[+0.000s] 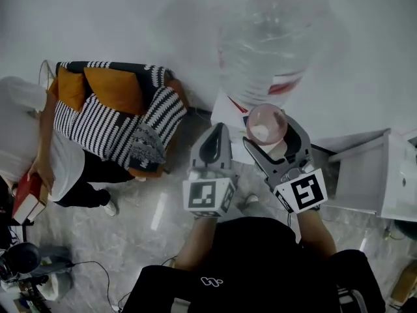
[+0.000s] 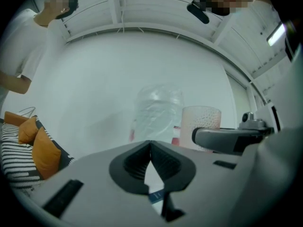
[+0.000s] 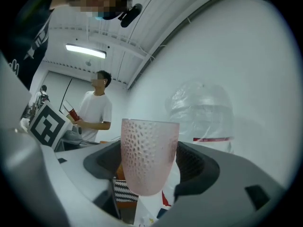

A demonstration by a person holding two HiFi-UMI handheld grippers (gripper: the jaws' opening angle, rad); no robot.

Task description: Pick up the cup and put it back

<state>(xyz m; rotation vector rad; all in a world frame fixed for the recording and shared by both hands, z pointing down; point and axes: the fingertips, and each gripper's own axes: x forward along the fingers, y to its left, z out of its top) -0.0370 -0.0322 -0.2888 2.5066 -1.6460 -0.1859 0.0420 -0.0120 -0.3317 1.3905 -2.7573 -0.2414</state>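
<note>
While the right tool [image 1: 268, 128] grips the pink dimpled cup [image 3: 149, 150] by its sides and holds it upright in the air, the left tool [image 2: 150, 156] hangs just to its left, jaws pressed together on nothing. Just beyond the cup stands a large clear water jug [image 1: 264, 51]. Well off to the left sits an armchair [image 1: 153, 126] with striped and orange cushions, and a person in a white shirt [image 3: 94, 111] stands beside it.

The cup [image 3: 149, 150] looks frosted and dimpled all over, the water bottle [image 3: 201, 110] clear, crinkled plastic
</note>
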